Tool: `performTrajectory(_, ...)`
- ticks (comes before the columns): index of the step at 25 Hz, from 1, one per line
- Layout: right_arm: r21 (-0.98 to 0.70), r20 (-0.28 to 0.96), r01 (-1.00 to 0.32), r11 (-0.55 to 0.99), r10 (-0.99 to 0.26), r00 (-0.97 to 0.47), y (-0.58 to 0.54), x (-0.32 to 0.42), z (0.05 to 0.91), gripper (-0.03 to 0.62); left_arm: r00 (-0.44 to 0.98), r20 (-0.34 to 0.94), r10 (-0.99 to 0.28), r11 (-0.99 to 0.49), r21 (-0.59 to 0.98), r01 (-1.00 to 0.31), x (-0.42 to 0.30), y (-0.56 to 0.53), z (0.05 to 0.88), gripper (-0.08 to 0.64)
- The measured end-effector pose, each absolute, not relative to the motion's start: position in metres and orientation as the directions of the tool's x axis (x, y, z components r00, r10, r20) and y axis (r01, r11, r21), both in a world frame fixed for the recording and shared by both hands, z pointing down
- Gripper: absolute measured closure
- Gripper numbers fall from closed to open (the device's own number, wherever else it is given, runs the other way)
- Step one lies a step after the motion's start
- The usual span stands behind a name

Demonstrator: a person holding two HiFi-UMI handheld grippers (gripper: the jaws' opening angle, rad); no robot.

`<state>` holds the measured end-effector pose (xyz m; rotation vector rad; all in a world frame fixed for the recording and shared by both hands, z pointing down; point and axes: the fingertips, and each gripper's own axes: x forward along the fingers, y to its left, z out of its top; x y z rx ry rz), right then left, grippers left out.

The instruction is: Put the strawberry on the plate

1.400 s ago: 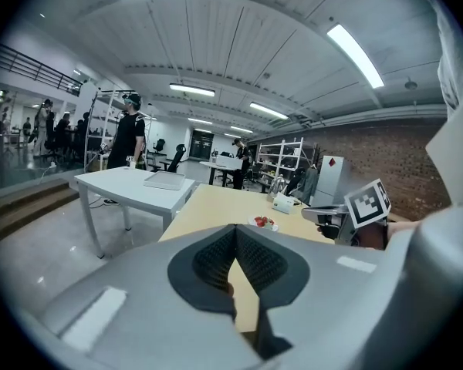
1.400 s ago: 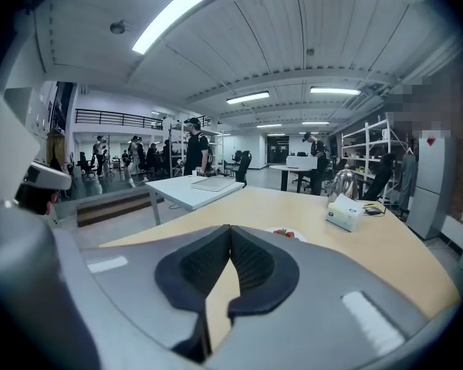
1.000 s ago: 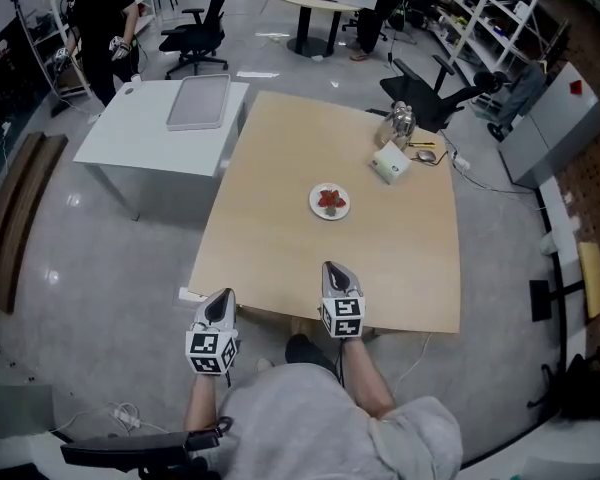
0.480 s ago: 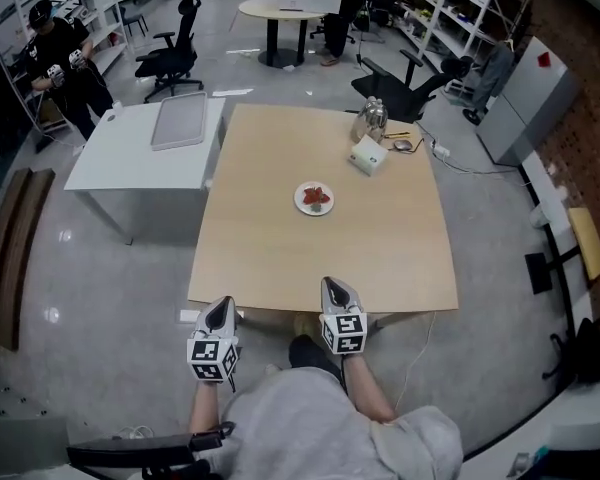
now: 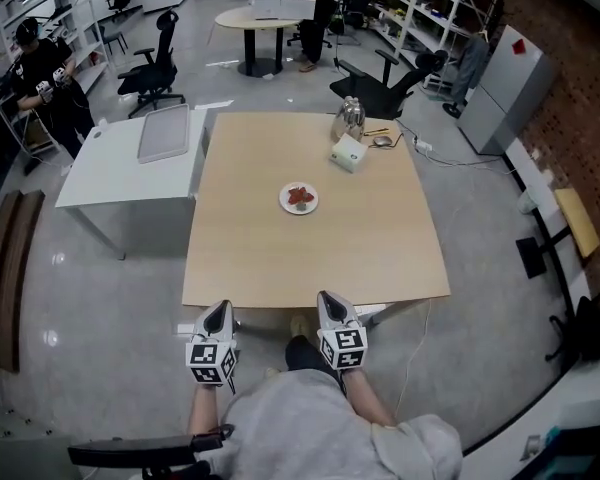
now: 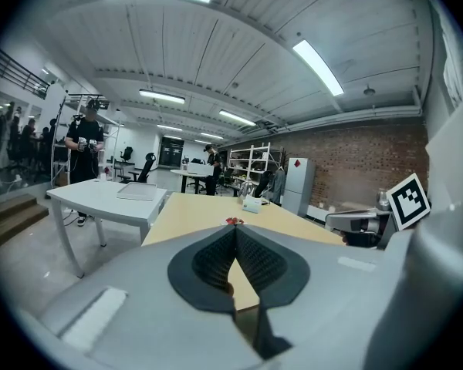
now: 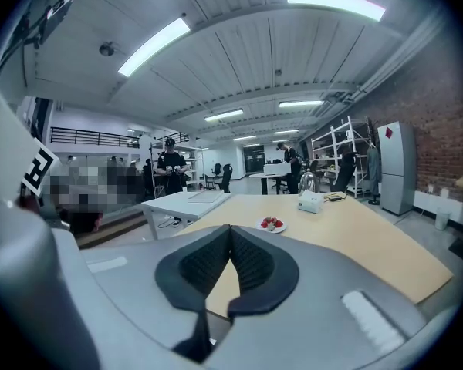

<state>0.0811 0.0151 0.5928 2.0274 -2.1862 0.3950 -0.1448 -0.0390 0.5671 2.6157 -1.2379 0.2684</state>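
Glossy grey floor [image 5: 110, 298], brick wall [image 6: 355, 160], white table [image 5: 120, 173], shelves [image 5: 425, 3]

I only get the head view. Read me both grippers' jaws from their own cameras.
Observer: Left gripper: jaws together at the tips, nothing between them.
Operator: Now the right.
Observer: Right gripper: jaws closed too, and empty.
Operator: Give me its aim.
Observer: In the right gripper view the plate with the strawberries sits on the table a little right of the jaw tips and well beyond them.
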Motion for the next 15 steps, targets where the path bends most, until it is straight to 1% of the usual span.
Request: performTrajectory(15,-0.089,0.288,-0.994,0.059,-0.954,-0.082,0.030,0.079,0.597,0.586,0.636,0.266,-0.725,-0.627,0.129,-0.768,-0.141,-0.026,0.569,0.540)
